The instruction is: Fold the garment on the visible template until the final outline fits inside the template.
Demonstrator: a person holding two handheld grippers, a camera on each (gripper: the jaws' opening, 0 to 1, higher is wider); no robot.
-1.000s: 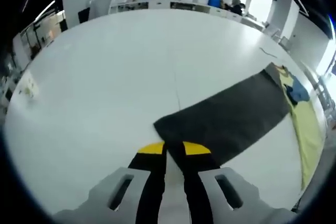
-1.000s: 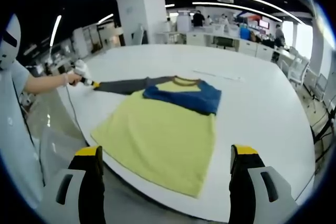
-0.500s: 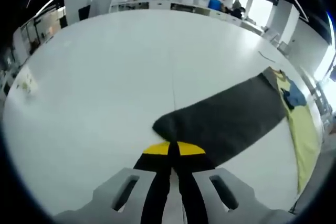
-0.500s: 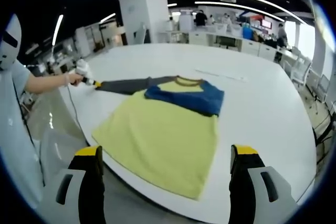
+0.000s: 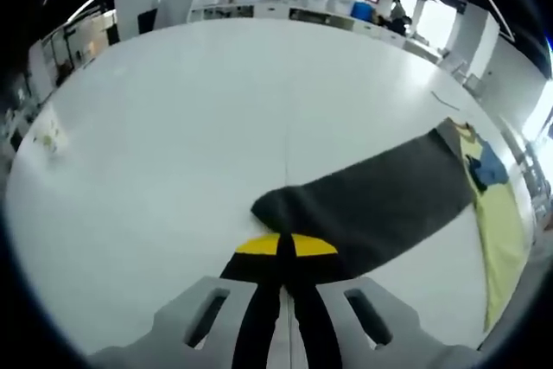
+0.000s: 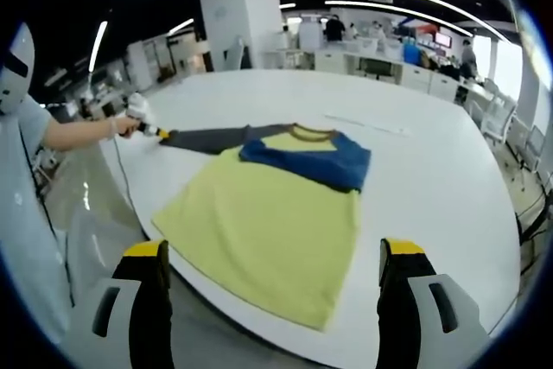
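Left gripper [image 5: 286,246] lower centre of left gripper view, jaws pinched together on cuff of grey sleeve [image 5: 371,205]. Advise lifting cuff clear, carrying across yellow shirt [image 6: 268,222], mid-frame on white table [image 6: 432,179]. Right gripper [image 6: 272,258] bottom, jaws wide apart, empty. Template outline not discernible; blue sleeve [image 6: 307,160] already folded across chest.

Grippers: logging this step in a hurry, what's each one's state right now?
Left gripper: shut on the dark grey sleeve of the yellow shirt.
Right gripper: open, holding nothing.
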